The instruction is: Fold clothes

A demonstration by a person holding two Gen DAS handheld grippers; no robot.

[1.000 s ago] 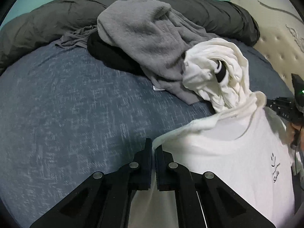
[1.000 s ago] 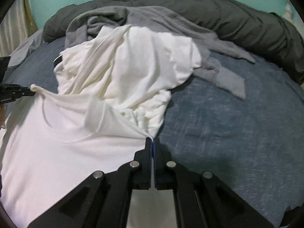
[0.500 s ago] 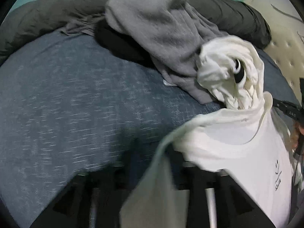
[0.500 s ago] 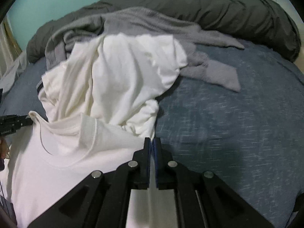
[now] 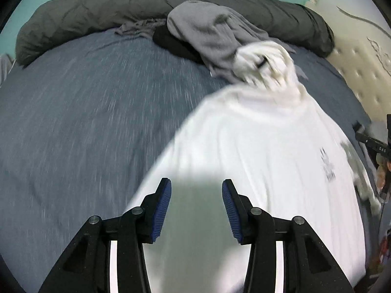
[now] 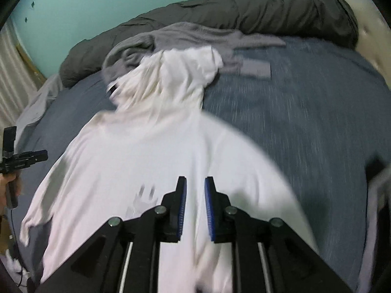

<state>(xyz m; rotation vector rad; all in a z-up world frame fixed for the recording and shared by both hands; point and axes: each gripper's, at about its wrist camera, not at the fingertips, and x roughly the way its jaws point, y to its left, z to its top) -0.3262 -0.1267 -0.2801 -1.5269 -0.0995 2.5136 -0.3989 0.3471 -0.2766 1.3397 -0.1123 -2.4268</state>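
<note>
The left tool (image 5: pixel 196 186) and right tool (image 6: pixel 195 185) are held spread and empty over the shirt (image 5: pixel 256 151), judged light, limp, best pinched at its edges.

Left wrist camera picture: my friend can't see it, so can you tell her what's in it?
The left tongs are open above a white T-shirt spread on a blue bed. Behind it lie a bunched white garment, a grey sweater and a dark duvet. The picture is blurry.
</note>
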